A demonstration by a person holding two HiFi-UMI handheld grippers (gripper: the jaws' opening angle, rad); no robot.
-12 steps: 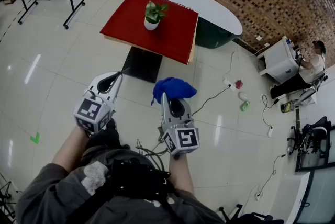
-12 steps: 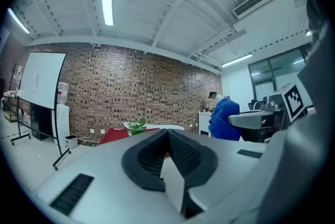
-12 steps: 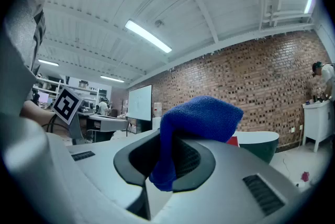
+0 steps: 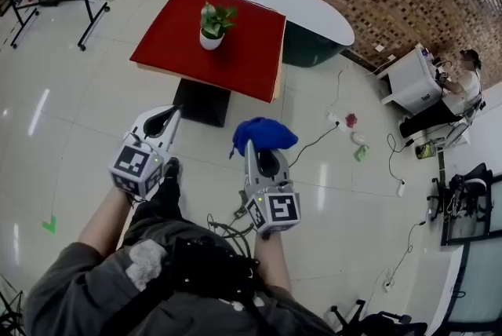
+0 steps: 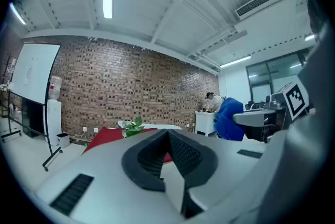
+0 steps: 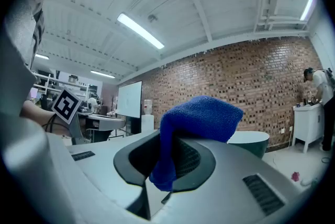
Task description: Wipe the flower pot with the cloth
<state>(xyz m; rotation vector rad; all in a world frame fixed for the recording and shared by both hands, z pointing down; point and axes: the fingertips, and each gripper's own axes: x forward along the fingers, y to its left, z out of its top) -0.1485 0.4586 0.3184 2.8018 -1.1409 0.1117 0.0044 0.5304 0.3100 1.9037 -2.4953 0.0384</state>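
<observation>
Gripping 1 cloth [image 4: 263, 134] — 1 pot [image 4: 209, 40], sep.

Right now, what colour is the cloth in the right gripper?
Blue cloth, clearest in the right gripper view.

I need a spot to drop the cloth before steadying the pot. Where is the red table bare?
Only the flower pot stands on the red table. Free: the strip between pot and near edge, and the half toward the white oval table. Crowded: the floor to its right, with cables.
</observation>
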